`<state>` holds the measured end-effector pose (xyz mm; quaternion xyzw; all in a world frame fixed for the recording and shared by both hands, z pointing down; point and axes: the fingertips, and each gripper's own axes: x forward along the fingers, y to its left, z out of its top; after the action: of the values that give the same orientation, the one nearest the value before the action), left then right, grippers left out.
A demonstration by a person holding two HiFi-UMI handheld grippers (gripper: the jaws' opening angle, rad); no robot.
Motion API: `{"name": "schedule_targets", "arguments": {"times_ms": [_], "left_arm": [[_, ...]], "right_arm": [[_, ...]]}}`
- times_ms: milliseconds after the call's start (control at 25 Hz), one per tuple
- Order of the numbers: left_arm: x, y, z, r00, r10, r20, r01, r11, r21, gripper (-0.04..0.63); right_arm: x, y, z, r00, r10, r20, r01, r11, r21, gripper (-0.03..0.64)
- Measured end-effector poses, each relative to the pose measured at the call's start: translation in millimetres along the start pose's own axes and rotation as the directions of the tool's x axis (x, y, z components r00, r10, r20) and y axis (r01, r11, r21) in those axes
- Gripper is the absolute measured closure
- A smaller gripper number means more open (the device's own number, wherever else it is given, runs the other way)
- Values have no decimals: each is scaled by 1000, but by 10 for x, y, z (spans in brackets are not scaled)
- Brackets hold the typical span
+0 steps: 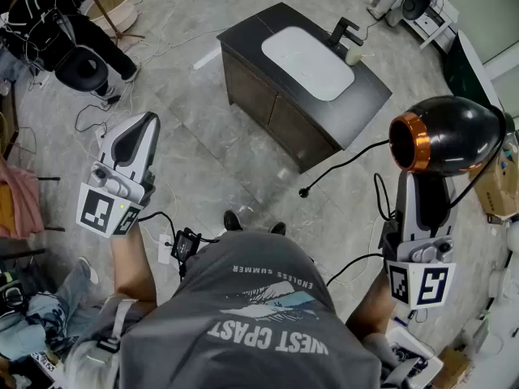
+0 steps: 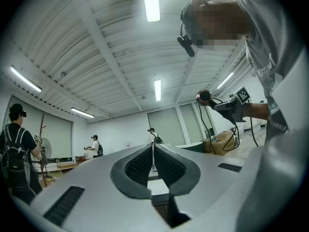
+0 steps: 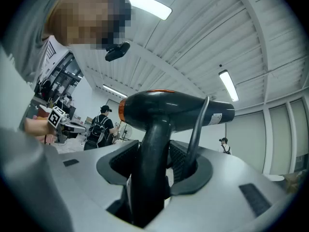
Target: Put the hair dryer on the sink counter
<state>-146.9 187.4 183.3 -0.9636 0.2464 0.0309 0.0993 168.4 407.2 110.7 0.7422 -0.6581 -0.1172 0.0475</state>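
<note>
The person's grey T-shirt (image 1: 259, 314) reads, upside down, "ENDLESS SUMMER" and "WEST COAST", while the white label (image 3: 216, 118) on the hair dryer (image 3: 159, 110) is too small to read.

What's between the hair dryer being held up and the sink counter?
In the head view, only grey floor tiles plus the black cord and plug of the hair dryer lie before the sink counter.
</note>
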Motion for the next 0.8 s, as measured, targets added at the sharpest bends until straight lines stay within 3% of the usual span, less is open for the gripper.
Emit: {"name": "schedule_targets", "arguments": {"times_ms": [560, 800], "left_arm": [[-55, 221, -83, 1000, 8, -2, -8, 1000, -5, 571], [-30, 360, -170, 1000, -8, -4, 8, 1000, -19, 571]], "right_arm": [[304, 279, -36, 997, 74, -2, -74, 996, 42, 397], [510, 349, -84, 998, 69, -10, -68, 996, 65, 397]]}}
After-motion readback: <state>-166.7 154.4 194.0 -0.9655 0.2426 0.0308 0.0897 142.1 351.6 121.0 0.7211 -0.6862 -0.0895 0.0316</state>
